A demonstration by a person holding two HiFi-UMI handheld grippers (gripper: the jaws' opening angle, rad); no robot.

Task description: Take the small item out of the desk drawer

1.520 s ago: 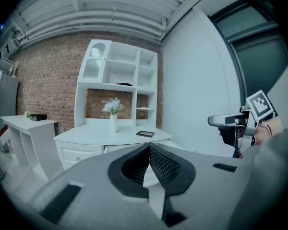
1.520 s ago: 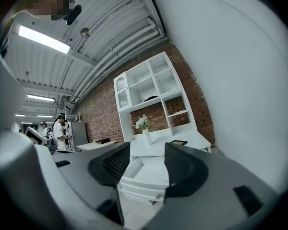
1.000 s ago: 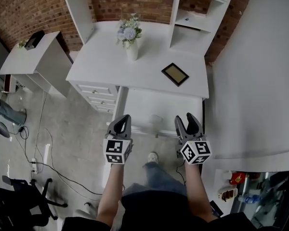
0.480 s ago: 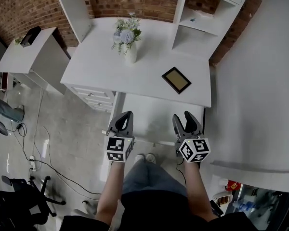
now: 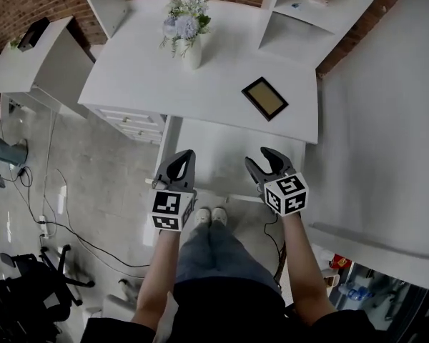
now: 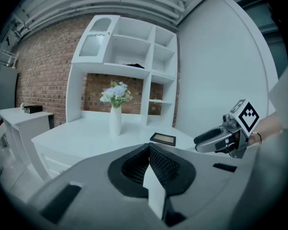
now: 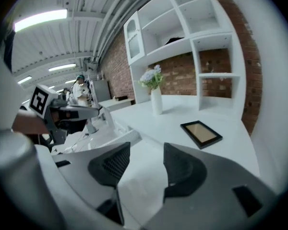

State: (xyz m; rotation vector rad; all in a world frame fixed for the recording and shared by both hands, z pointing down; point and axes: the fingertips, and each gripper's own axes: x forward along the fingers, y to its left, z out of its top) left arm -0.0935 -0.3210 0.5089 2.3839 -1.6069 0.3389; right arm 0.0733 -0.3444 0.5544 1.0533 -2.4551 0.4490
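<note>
Jaws of left gripper (image 6: 148, 146) together, empty; right gripper (image 7: 146, 148) apart, empty

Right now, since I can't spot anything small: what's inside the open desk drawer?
Only bare white drawer floor shows; the desktop covers its back part.

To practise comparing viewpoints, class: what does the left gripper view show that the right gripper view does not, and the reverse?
Only the left gripper view: the right gripper, held out at the right, and the left gripper's own jaws, meeting at their tips with nothing between. Only the right gripper view: the left gripper at the left, lit ceiling strips, and the right gripper's own jaws, apart and empty. Both: the vase of flowers, the dark picture frame lying flat on the white desk, the shelf unit and the brick wall.
</note>
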